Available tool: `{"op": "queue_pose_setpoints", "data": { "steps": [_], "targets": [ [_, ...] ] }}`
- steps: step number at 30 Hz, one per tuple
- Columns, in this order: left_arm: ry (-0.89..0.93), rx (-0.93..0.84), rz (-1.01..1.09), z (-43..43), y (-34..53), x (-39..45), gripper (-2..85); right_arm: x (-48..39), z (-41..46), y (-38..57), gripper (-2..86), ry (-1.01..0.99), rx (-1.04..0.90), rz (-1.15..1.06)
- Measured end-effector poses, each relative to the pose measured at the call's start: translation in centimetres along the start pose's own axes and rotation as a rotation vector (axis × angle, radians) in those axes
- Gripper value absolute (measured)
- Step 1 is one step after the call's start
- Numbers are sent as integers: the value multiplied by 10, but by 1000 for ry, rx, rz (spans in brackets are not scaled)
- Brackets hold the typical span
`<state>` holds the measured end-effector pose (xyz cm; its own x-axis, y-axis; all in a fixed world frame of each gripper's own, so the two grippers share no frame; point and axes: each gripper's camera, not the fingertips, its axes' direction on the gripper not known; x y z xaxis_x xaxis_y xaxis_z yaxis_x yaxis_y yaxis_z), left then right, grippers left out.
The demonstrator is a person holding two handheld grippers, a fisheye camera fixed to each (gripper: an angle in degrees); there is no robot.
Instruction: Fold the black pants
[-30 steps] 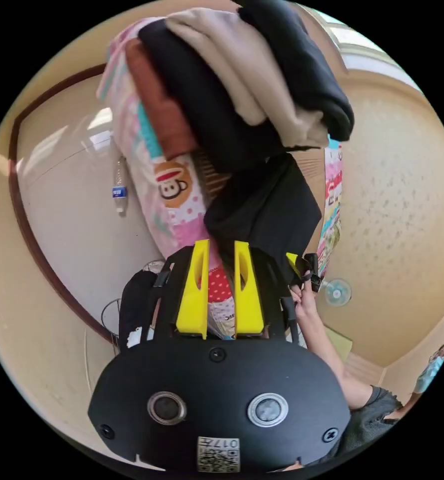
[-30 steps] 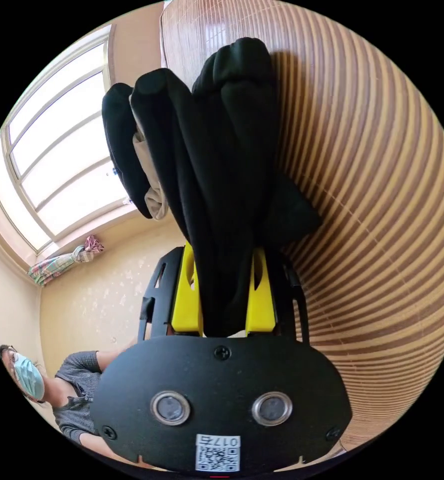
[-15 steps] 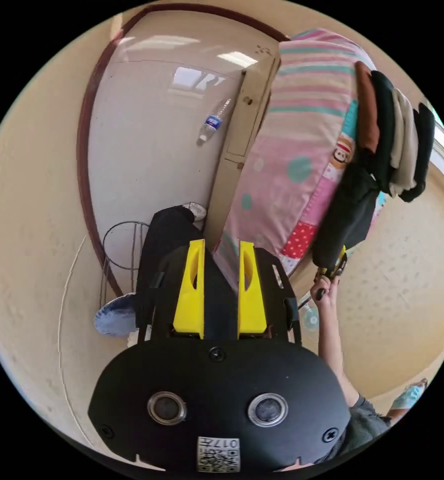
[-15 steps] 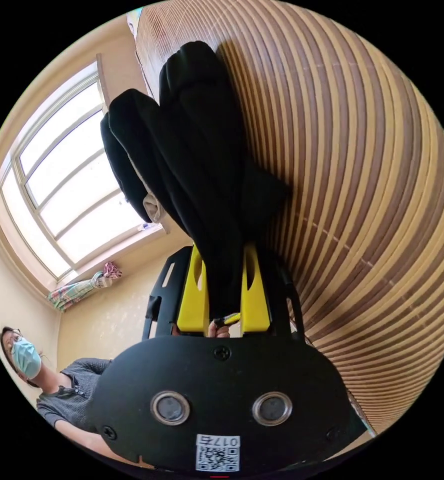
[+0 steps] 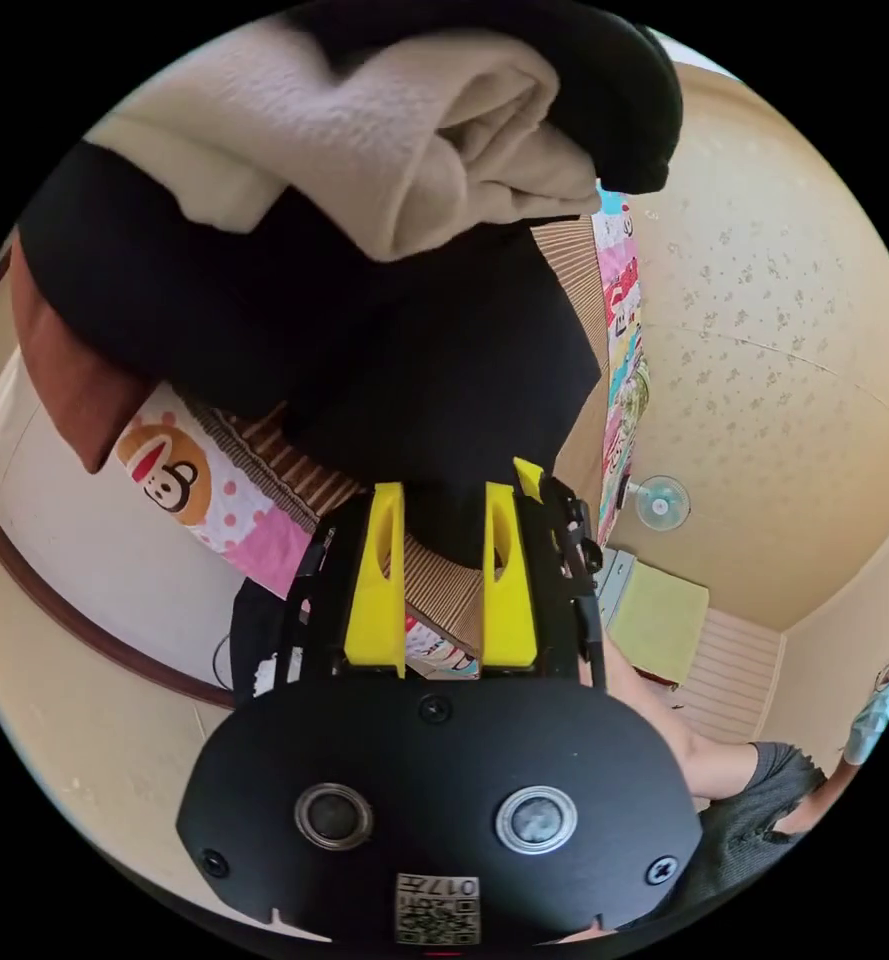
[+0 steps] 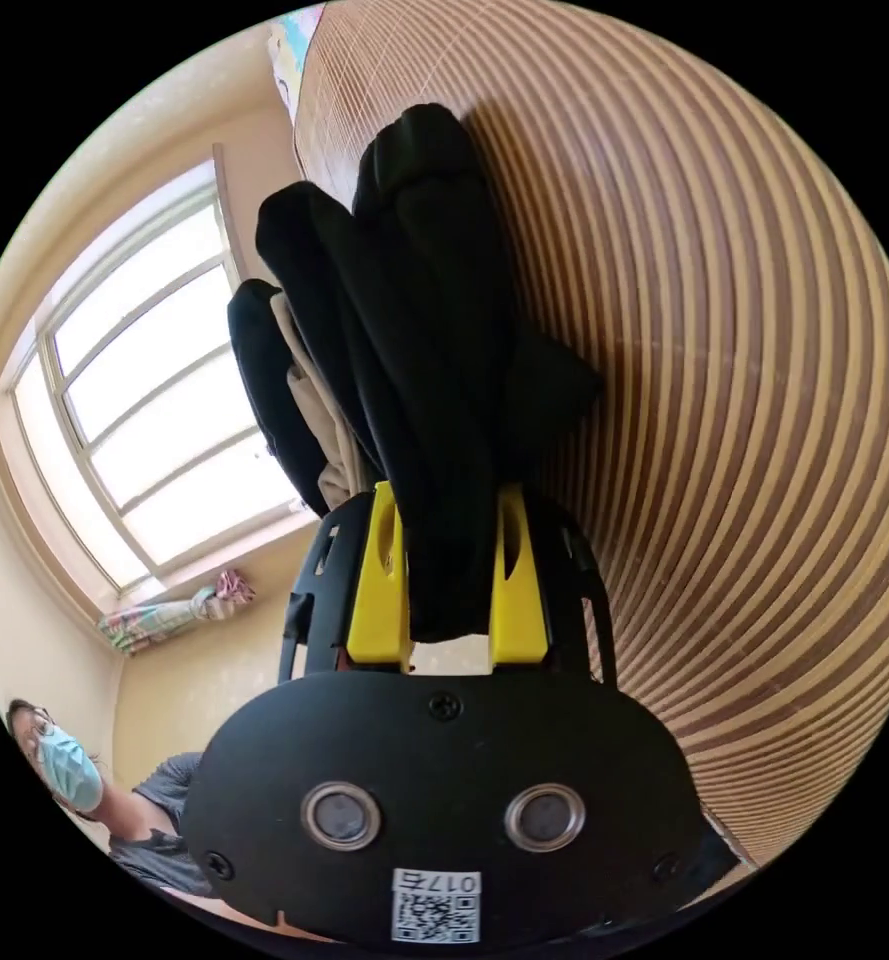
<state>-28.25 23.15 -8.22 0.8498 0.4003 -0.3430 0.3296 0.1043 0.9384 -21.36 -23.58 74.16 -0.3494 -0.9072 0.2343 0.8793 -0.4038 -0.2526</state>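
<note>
The folded black pants [image 6: 434, 350] lie on a striped bamboo mat [image 6: 744, 400]. My right gripper [image 6: 449, 490] is shut on their near fold, and the cloth fills the gap between its yellow jaws. In the left gripper view the black pants [image 5: 464, 380] sit under a stack of folded clothes: a beige piece [image 5: 384, 140], black ones and a brown one [image 5: 69, 390]. My left gripper [image 5: 442, 490] is open, with the pants' edge reaching in between its tips. A yellow jaw of the right gripper [image 5: 530, 476] shows just beside it.
A pink patterned quilt [image 5: 194, 490] lies beside the mat. A large window [image 6: 164, 400] is behind the stack. A small fan [image 5: 661, 503] stands by the cream wall. The person [image 6: 64, 775] holding the grippers is at the view's edge.
The left gripper has swung from the floor side back to the stack, and the pants' edge now sits between its open jaws. The right gripper keeps its hold on the pants.
</note>
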Motion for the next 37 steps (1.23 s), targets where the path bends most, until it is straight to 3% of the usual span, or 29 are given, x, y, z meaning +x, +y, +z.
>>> {"op": "queue_pose_setpoints", "data": {
  "steps": [2,5,10,12,13,15,18,19,21,23,25,27,32,37],
  "targets": [
    [1,-11,-25,2,2,-8,97,-30,-6,-13,133,134,-196,-120],
    [-56,8,-130,-1,20,-31,98,-44,-26,16,87,246,-317,-205],
    [-176,-110,-308,13,80,-87,84,-6,-88,117,22,218,-242,15],
    [-332,-289,-407,29,117,-116,69,-2,-118,168,15,205,-137,78],
    [-384,-353,-440,34,126,-123,62,-5,-139,204,12,215,-58,118],
    [-590,-643,-543,56,162,-144,34,-19,-169,258,9,275,55,174],
    [-773,-876,-540,77,185,-142,0,-75,-216,344,6,514,230,228],
    [-786,-897,-520,82,185,-138,-3,-113,-235,379,5,676,335,224],
    [-802,-923,-423,102,171,-110,-8,-186,-259,439,4,976,587,190],
    [-806,-915,-340,122,150,-80,-10,-278,-275,527,4,1294,1068,166],
    [-802,-889,-231,145,127,-41,-10,-317,-284,578,4,1410,1368,202],
    [-795,-849,-46,178,103,22,-10,-334,-304,619,4,1351,1557,246],
    [-897,-833,222,245,111,129,-10,-299,-389,709,4,757,1691,246],
    [-930,-867,340,308,173,181,-10,-267,-401,771,3,760,1772,399]
  ]
}}
